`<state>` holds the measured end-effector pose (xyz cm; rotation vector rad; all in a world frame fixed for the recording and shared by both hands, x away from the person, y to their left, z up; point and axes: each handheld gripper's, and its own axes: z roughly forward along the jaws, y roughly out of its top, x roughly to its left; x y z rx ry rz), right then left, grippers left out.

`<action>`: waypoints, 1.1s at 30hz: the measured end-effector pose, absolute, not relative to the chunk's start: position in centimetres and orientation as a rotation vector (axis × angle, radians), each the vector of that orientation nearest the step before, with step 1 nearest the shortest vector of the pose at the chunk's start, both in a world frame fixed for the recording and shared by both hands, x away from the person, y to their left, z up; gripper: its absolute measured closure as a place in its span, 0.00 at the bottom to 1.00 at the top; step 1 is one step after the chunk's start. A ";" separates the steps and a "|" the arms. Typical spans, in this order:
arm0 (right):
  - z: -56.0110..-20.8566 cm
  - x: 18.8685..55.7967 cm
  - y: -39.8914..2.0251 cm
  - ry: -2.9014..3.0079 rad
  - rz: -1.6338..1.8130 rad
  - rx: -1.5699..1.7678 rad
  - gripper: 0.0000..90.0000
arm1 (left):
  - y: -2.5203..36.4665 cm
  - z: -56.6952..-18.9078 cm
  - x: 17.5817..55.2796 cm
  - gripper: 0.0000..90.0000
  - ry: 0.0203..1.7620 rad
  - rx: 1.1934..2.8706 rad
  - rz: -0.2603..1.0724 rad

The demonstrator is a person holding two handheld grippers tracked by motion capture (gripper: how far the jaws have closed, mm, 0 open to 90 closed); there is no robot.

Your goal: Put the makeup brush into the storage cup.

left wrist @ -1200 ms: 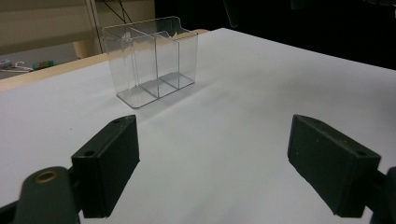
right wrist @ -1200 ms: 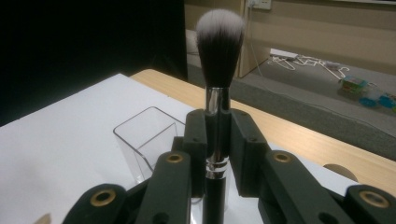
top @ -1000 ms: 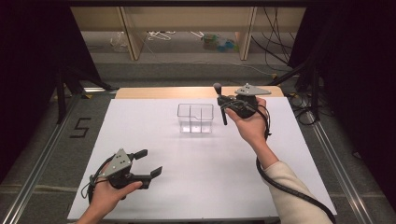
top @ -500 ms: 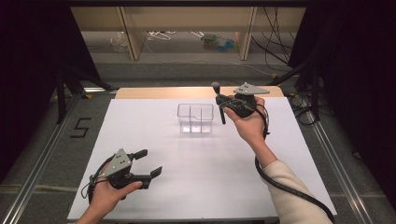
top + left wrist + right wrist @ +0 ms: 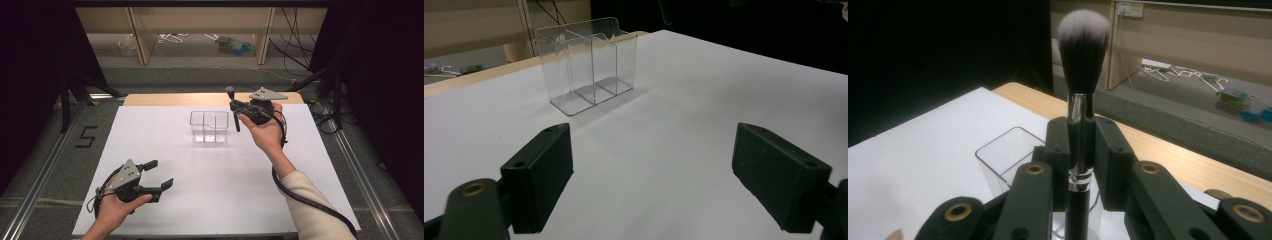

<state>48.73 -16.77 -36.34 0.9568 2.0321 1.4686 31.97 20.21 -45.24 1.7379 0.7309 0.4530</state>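
Clear plastic organizer [image 5: 209, 126] sits empty; right tongs [image 5: 236, 111] pinch a makeup brush [image 5: 232, 102], left tongs [image 5: 159, 174] spread.

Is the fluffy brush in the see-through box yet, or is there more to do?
Not yet. Done: the right gripper is shut on the brush, holding it upright, bristles up. In hand: it is held beside the clear box, above the table. Left: probably lowering the brush into a compartment and letting go. The left gripper waits open, holding nothing.

The left tongs [image 5: 159, 174] are gaping wide, held low in the left hand [image 5: 117, 207] at seven o'clock. The right tongs [image 5: 235, 107] are clamping shut, raised in the right hand [image 5: 265, 131] at one o'clock.
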 end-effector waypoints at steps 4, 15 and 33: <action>-36.3 48.8 -16.7 2.026 1.469 0.959 0.87 | 20.2 -45.2 32.0 0.18 0.730 1.741 0.454; -36.2 48.9 -16.5 2.026 1.478 0.968 0.87 | 20.3 -45.2 32.0 0.18 0.728 1.744 0.454; -36.1 49.1 -16.2 2.022 1.481 0.939 0.87 | 20.3 -45.2 32.0 0.18 0.723 1.746 0.457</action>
